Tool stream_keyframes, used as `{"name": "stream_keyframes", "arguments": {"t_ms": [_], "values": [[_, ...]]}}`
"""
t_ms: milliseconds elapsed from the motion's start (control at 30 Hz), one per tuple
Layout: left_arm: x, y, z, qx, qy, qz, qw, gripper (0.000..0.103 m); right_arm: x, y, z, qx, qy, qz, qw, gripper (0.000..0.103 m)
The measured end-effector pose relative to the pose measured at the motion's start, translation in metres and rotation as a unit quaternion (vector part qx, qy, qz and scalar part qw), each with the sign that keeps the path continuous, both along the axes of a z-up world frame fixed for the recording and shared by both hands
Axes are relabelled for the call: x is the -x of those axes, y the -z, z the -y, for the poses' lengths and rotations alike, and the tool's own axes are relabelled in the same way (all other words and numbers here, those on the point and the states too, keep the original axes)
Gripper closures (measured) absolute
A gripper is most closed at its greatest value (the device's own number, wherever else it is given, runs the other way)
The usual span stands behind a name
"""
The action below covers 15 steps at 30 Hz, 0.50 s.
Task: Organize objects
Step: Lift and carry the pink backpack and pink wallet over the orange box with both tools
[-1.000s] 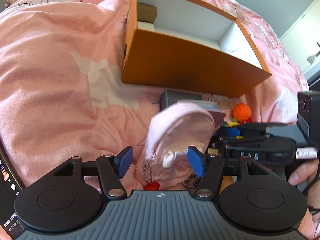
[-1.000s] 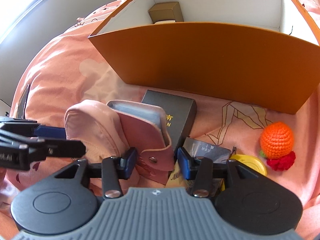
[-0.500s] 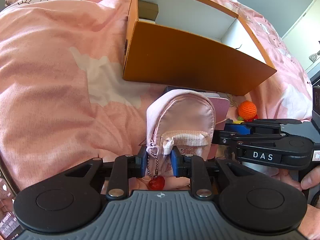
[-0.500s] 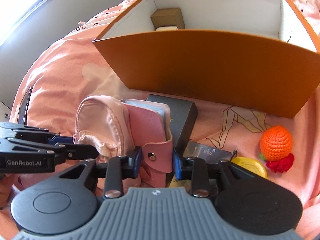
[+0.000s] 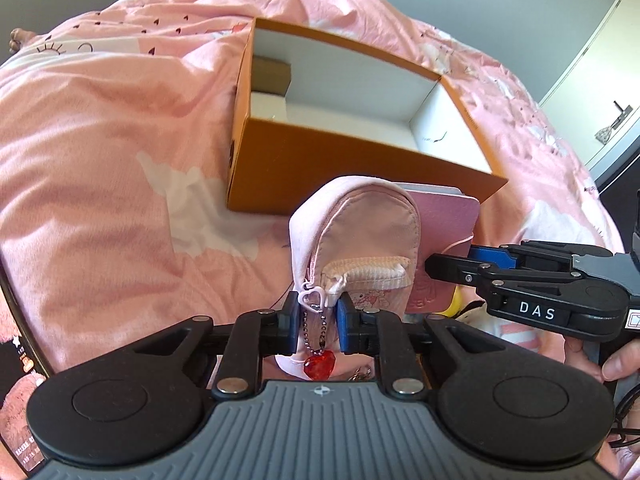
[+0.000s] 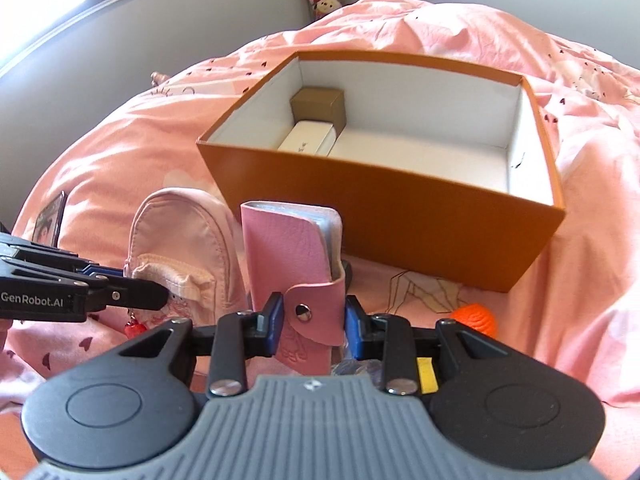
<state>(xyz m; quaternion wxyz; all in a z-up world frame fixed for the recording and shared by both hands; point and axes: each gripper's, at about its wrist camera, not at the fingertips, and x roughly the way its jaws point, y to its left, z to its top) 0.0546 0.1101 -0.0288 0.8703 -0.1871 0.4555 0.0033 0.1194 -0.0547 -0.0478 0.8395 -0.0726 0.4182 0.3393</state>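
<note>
1. Grippers first: our left gripper [image 5: 318,320] pinches the small pink pouch [image 5: 354,232] at its zipper end, and our right gripper [image 6: 314,322] clamps the pink card wallet [image 6: 296,264]. Both are lifted beside each other.
2. Orange ball [image 6: 474,318] is not packed yet.
3. Orange box [image 6: 384,216] beyond holds two small boxes only – most work remains, we think.

Open orange cardboard box [image 6: 384,216] sat on the pink bedspread [image 5: 100,184]. Inside it, at the far left corner, a small brown cardboard box [image 6: 318,106] stood, a flat white box [image 6: 306,140] just in front of it. Nearer than the big box, a small pink fabric backpack pouch [image 5: 354,232] was at left with a pink leather snap wallet [image 6: 296,272] beside it on the right. An orange crocheted ball [image 6: 476,318] lay on the bedspread, right of the wallet.
</note>
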Motion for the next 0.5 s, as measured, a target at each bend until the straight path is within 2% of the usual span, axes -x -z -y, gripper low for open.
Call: {"name": "stream_keyframes", "arguments": {"t_ms": [167,500], "values": [[-0.003,-0.019,0.003,-0.002,0.005,0.029,0.9996,0.083,-0.005,-0.026,0.013,-0.029,0.012,0.004,0.999,0.069],[-0.024,-0.058,-0.006,-0.015,0.005,0.085,0.9962,0.083,-0.025,-0.081,0.017,-0.058,0.011,0.052,0.997,0.069]]}}
